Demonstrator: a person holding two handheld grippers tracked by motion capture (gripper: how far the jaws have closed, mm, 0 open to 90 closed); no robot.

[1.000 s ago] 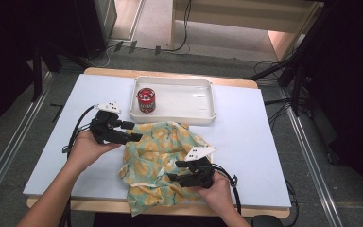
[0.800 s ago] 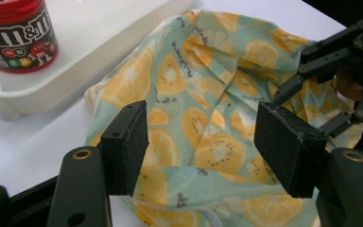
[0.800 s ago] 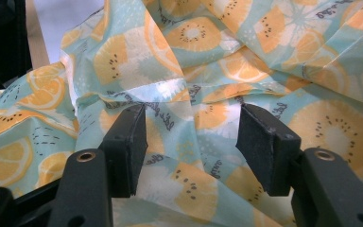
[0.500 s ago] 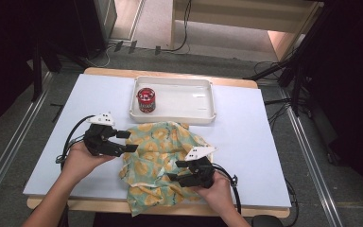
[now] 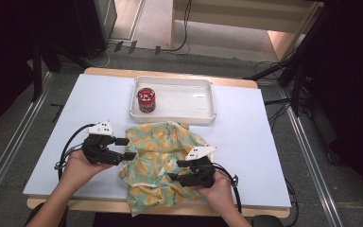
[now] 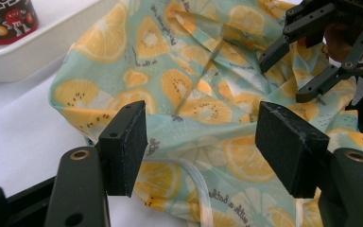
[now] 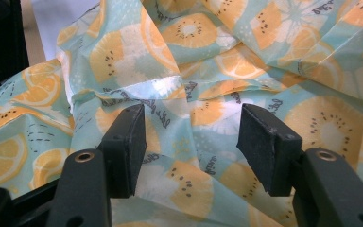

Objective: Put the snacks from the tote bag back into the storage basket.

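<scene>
Cloth (image 5: 163, 163) (fruit print, crumpled) lies on the table's (image 5: 99, 101) near half, just in front of the white tray (image 5: 203, 116). Left gripper (image 5: 125, 149) at the cloth's left edge, jaws wide, gripping nothing. Right gripper (image 5: 175, 171) over its near-right part, jaws apart, cloth below them unpinched. Red can (image 5: 146, 100) stands in the tray's left end.
</scene>
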